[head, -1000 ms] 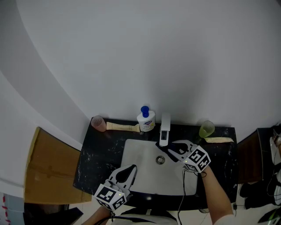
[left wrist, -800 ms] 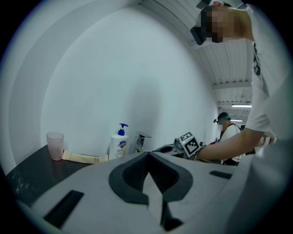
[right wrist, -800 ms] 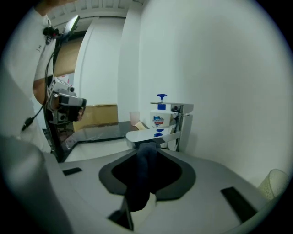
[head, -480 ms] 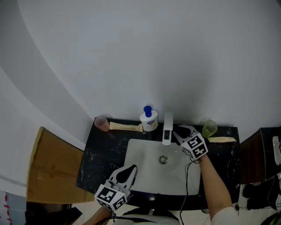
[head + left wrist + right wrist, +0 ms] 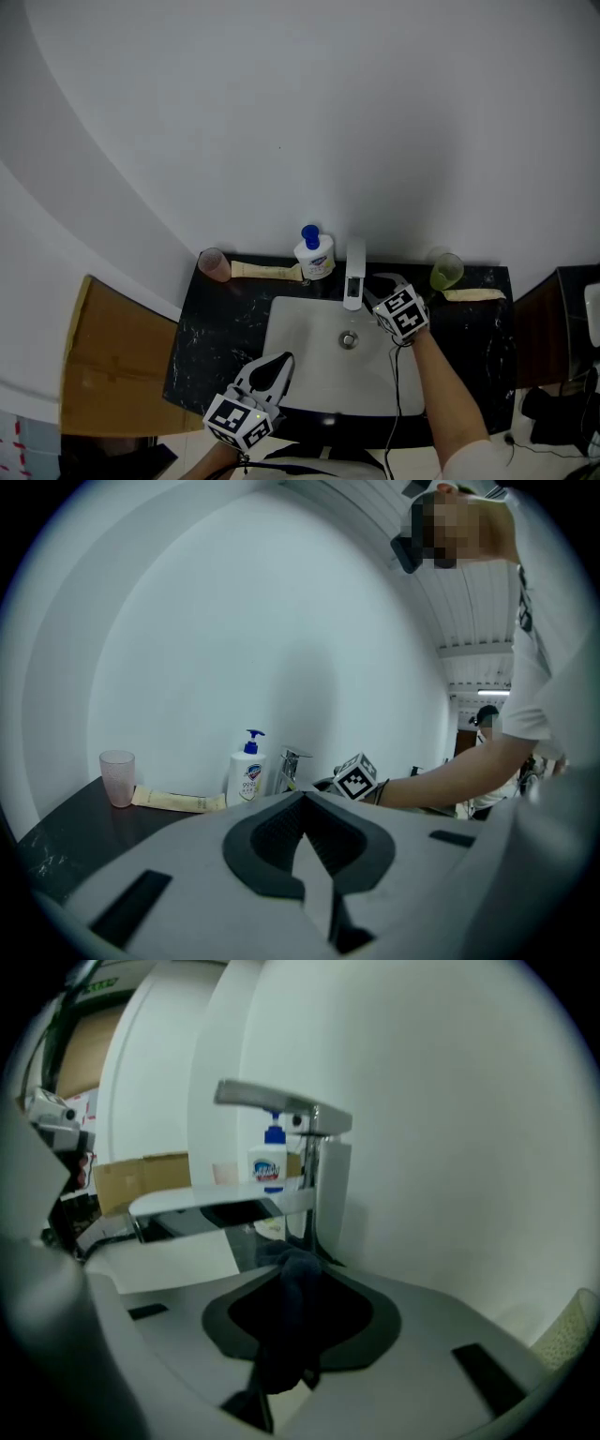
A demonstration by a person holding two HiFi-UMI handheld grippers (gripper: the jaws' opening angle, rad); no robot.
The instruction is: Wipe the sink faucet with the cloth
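Two grippers, but only one counts for the next move: the right gripper (image 5: 376,287) is clamped on a dark, bunched-up cloth (image 5: 289,1307) and sits just to the right of the faucet (image 5: 353,273), at the far edge of the sink (image 5: 292,326). The faucet's upright post is at the far end by the wall. Its flat spout runs from there toward the near side, out over the basin, so the long axis is far-to-near.

In the right gripper view the post is dead ahead and the spout sticks out to the left. The cloth's tip is right at the foot of the post, though I can't tell if it's actually touching. I'd guess the wipe has to go leftward onto the post, then along the spout.

The left gripper (image 5: 277,362) is closed with nothing in it. It's parked at the near rim of the sink, well apart from the faucet — so the right one is clearly the nearer.
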